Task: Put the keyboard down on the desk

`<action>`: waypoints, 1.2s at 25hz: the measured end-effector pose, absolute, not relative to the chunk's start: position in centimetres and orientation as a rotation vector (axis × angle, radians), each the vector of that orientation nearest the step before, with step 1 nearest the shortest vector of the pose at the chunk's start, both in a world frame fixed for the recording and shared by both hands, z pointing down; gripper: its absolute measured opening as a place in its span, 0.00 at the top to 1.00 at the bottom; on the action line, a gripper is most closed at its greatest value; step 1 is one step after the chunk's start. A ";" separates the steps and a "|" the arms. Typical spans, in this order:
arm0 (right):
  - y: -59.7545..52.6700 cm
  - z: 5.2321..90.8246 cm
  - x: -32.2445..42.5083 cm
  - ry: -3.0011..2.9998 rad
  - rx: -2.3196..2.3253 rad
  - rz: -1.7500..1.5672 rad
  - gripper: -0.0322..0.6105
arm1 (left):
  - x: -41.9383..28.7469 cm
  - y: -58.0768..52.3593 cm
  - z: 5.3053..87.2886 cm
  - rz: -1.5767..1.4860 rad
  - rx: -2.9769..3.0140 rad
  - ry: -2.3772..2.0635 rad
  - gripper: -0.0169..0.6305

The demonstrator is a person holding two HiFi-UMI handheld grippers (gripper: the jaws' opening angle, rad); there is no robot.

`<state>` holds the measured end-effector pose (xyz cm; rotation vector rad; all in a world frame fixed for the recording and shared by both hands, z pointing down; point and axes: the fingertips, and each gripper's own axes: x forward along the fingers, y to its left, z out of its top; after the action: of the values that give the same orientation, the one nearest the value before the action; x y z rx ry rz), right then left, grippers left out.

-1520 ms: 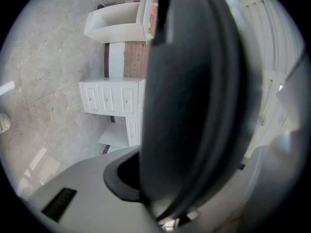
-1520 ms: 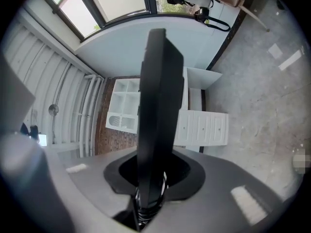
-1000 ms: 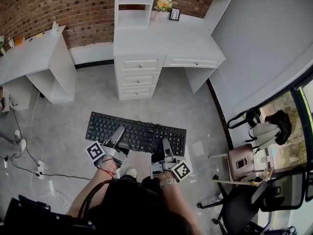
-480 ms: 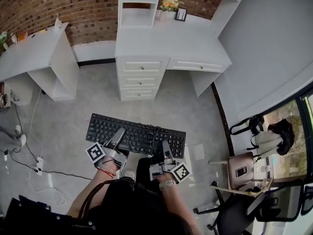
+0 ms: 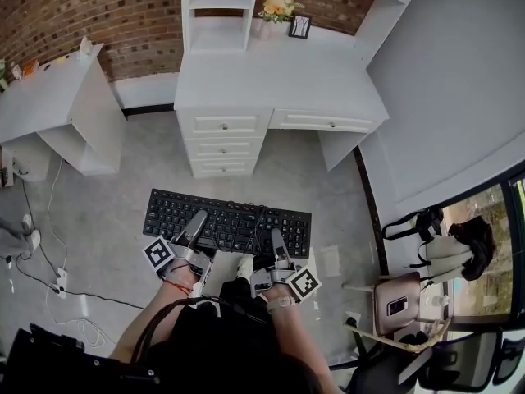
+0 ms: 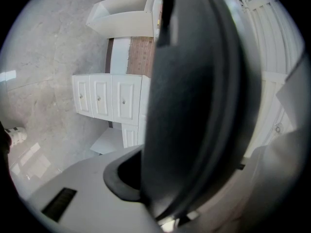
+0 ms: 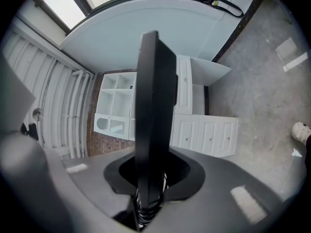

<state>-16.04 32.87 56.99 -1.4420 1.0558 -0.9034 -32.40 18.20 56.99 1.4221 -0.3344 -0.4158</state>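
A black keyboard [image 5: 225, 222] is held level over the grey floor, in front of the white desk [image 5: 279, 76] with drawers. My left gripper [image 5: 196, 222] is shut on the keyboard's near edge left of its middle. My right gripper [image 5: 276, 241] is shut on the near edge towards its right end. In the left gripper view the keyboard [image 6: 194, 96] shows edge-on as a wide dark slab between the jaws, with the desk drawers [image 6: 104, 98] beyond. In the right gripper view the keyboard [image 7: 153, 115] stands edge-on in the jaws, a coiled cable [image 7: 148, 205] beneath it.
A flower pot [image 5: 275, 6] and a small picture frame [image 5: 299, 25] stand at the back of the desk, under shelves. A second white desk [image 5: 49, 97] is at the left. Floor cables and a power strip [image 5: 57, 281] lie left; a stool [image 5: 398, 298], bags [image 5: 443, 228] and a chair [image 5: 410, 359] are right.
The desk has come a little nearer and shifted left in the head view as the person steps forward. Both grippers keep the same hold on the keyboard.
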 end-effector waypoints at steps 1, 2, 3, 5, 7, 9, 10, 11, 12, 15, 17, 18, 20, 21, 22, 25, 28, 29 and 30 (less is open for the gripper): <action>32.4 57.0 -15.0 1.057 -1.442 -0.903 0.83 | -31.4 17.8 57.0 -0.417 1.421 -0.332 0.78; 31.9 57.1 -13.9 1.059 -1.441 -0.906 0.83 | -30.3 17.3 57.0 -0.418 1.420 -0.332 0.78; 31.3 57.1 -12.8 1.060 -1.438 -0.911 0.83 | -29.2 16.8 57.1 -0.420 1.419 -0.333 0.78; 30.1 57.0 -10.6 1.061 -1.431 -0.917 0.83 | -26.9 15.7 57.0 -0.425 1.419 -0.335 0.78; 29.1 56.6 -8.2 1.072 -1.432 -0.909 0.83 | -24.7 14.7 56.8 -0.434 1.419 -0.336 0.78; 28.0 56.2 -6.1 1.086 -1.429 -0.905 0.83 | -22.7 13.8 56.4 -0.446 1.423 -0.334 0.78; 27.5 56.1 -5.3 1.091 -1.424 -0.907 0.83 | -21.9 13.3 56.2 -0.451 1.425 -0.335 0.78; 27.0 56.1 -4.5 1.094 -1.418 -0.910 0.83 | -21.2 12.9 56.2 -0.455 1.426 -0.338 0.78; 26.6 56.2 -3.9 1.097 -1.416 -0.916 0.83 | -20.6 12.6 56.3 -0.457 1.426 -0.343 0.78; 25.4 56.6 -2.0 1.110 -1.411 -0.933 0.83 | -19.0 11.8 56.5 -0.469 1.419 -0.356 0.78; 24.8 56.8 -1.1 1.117 -1.407 -0.939 0.83 | -18.2 11.3 56.7 -0.479 1.414 -0.363 0.78; 24.5 56.9 -0.7 1.118 -1.406 -0.942 0.83 | -17.9 11.1 56.9 -0.481 1.413 -0.367 0.78; 24.0 57.2 -0.2 1.114 -1.400 -0.954 0.83 | -17.4 10.6 57.0 -0.483 1.414 -0.377 0.78; 23.8 57.3 0.0 1.111 -1.395 -0.963 0.83 | -17.3 10.5 57.1 -0.482 1.415 -0.383 0.78; 23.6 57.4 0.1 1.109 -1.390 -0.972 0.83 | -17.2 10.3 57.1 -0.480 1.415 -0.391 0.78; 22.7 57.7 0.6 1.106 -1.381 -0.986 0.83 | -16.9 9.6 57.2 -0.480 1.415 -0.410 0.78; 21.7 58.1 1.1 1.107 -1.376 -0.997 0.83 | -16.5 8.7 57.6 -0.482 1.412 -0.421 0.78; 21.4 58.3 1.3 1.105 -1.376 -1.003 0.83 | -16.3 8.4 57.8 -0.481 1.409 -0.424 0.78; 21.1 58.6 1.5 1.101 -1.378 -1.008 0.83 | -16.1 8.1 58.0 -0.478 1.404 -0.426 0.78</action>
<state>1.53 21.09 58.58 -1.3780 1.1014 -1.0081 -16.08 8.13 58.03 1.4044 -0.4261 -0.4781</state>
